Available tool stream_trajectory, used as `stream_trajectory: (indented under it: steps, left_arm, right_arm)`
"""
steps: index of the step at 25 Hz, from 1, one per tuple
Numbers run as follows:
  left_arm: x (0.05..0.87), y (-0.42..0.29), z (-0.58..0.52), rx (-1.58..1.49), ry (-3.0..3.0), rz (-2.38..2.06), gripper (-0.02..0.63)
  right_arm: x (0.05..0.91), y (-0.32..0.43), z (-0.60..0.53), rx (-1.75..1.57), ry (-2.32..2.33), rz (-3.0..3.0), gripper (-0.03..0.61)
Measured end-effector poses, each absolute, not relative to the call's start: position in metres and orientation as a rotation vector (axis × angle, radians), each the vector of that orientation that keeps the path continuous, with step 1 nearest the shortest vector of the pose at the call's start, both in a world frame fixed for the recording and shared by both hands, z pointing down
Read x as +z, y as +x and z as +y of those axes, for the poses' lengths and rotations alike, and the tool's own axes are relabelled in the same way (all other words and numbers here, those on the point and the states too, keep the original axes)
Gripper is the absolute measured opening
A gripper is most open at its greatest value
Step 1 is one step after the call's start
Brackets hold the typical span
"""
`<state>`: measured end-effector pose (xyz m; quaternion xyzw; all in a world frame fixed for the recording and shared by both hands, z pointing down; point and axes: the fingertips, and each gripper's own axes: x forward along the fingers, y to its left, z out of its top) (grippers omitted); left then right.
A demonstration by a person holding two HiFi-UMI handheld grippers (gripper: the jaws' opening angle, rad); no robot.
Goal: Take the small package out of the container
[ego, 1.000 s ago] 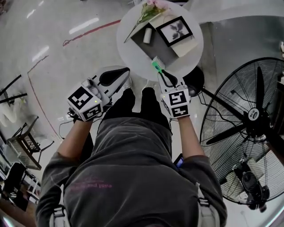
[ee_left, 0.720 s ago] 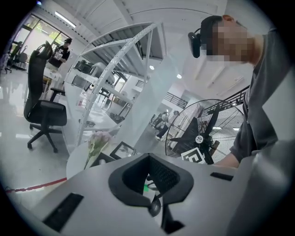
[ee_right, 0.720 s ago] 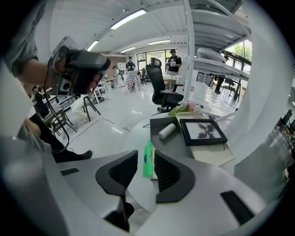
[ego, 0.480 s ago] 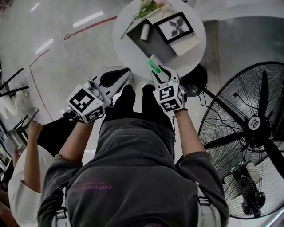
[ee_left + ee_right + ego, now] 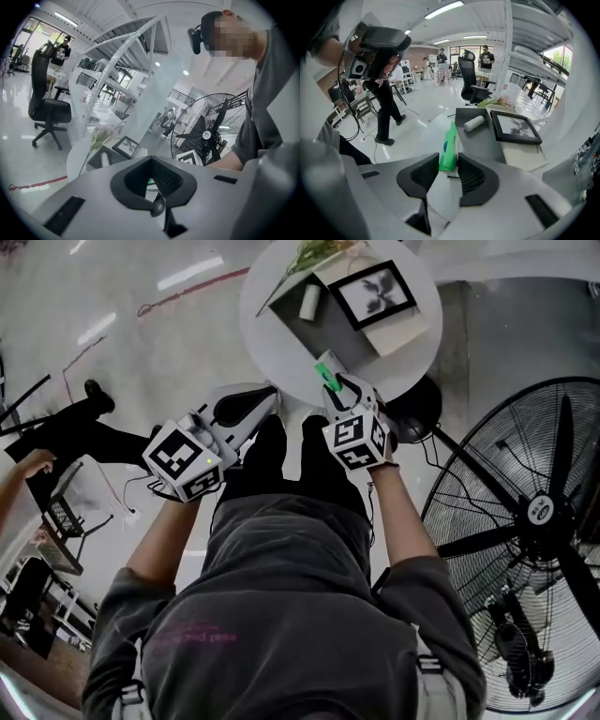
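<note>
We observe the right gripper (image 5: 448, 159) jaws wide and closing, the green small package (image 5: 450, 140) upright between them on the round bench (image 5: 433, 131), beside the grey container (image 5: 480, 140) holding a white roll (image 5: 474, 123). Left gripper (image 5: 151, 160) jaws meet, empty

From my station I count one round white table (image 5: 265, 338), one dark grey tray (image 5: 314, 334), one green package (image 5: 325, 371), one white roll (image 5: 308, 302), one framed picture (image 5: 377, 293), one spray of flowers (image 5: 314, 254) and one large floor fan (image 5: 542, 512).

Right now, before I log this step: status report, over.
Left hand-held gripper shut, empty. Right hand-held gripper jaws closing around green package, outside tray, on table edge. Nothing blocking.
</note>
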<state>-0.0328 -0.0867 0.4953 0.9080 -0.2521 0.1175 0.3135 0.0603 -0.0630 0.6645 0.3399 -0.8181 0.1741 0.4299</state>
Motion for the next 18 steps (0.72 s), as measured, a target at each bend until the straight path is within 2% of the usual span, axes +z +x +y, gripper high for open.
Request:
stream_trajectory:
  steps: [6,18]
  left_arm:
    - [0.490,-0.036,-0.086,0.304,2.390,-0.677,0.015]
    - [0.451,-0.040,-0.095,0.266,2.470,-0.684,0.015]
  right_arm:
    - [0.652,0.066,-0.074,0.438,0.918,-2.053,0.110]
    - [0.587,0.076,-0.109,0.510,1.090,-2.147,0.106]
